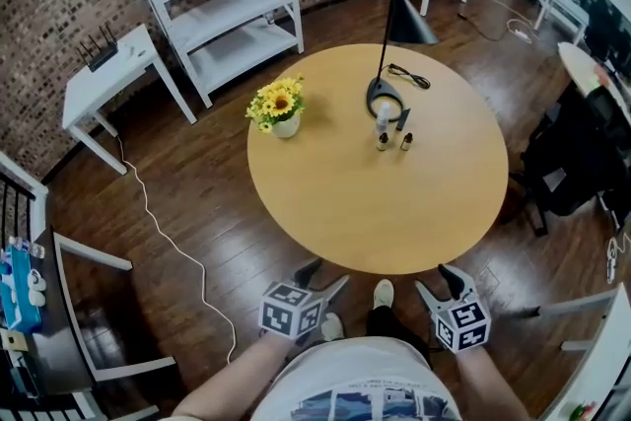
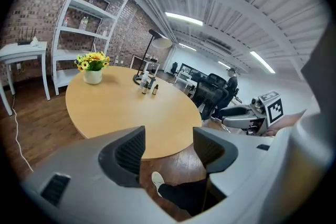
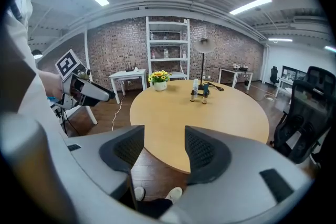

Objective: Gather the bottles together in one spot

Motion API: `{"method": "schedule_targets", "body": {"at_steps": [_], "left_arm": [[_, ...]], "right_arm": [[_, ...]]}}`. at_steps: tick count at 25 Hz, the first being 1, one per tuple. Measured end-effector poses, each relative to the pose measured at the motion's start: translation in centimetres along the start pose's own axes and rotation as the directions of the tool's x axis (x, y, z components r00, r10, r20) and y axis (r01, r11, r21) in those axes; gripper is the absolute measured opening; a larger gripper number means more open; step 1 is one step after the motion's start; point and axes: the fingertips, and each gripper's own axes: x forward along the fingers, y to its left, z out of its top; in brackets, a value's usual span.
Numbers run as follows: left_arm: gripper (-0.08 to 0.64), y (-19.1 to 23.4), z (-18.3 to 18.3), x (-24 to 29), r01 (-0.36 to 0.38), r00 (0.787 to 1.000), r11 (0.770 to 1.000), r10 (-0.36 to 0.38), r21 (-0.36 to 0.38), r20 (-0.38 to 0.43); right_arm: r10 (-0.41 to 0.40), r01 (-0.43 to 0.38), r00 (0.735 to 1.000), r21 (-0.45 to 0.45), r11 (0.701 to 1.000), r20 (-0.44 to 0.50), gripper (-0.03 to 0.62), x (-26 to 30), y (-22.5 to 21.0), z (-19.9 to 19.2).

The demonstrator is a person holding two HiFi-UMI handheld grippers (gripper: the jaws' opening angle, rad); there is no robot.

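Round smooth wood table [image 1: 375, 212]; 3 small bottles [image 1: 383, 142] clustered; left gripper [image 1: 325, 277] & right gripper [image 1: 437, 281] jaws apart, empty.

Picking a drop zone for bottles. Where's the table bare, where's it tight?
Bare: near half of the table, front edge up to the dark bottles; the right side past the lamp base; the gap between flower pot and lamp base. Tight: far centre, where clear bottle and dark bottles cluster at the lamp base, cable behind.

We note: left tool [image 2: 168, 138], matt ribbed plastic; bench [image 2: 126, 107], smooth matt wood; floor [image 2: 37, 136], glossy planks; wall [image 2: 29, 13], rough brick.
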Motion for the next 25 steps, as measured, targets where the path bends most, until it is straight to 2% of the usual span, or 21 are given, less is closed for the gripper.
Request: {"method": "schedule_targets", "body": {"at_steps": [9, 25], "left_arm": [[0.264, 1.0, -1.2, -1.3, 0.002, 1.0, 1.0, -0.002, -0.003, 0.005], [0.296, 1.6, -1.8, -1.2, 0.014, 1.0, 1.0, -0.013, 0.002, -0.019]], "right_arm": [[-0.041, 0.043, 0.998, 0.04, 0.998, -0.051, 0.261, -0.2, 0.6, -1.5], [-0.023, 0.023, 0.998, -0.001, 1.0, -0.056, 0.261, 0.9, 1.9, -0.9]]}}
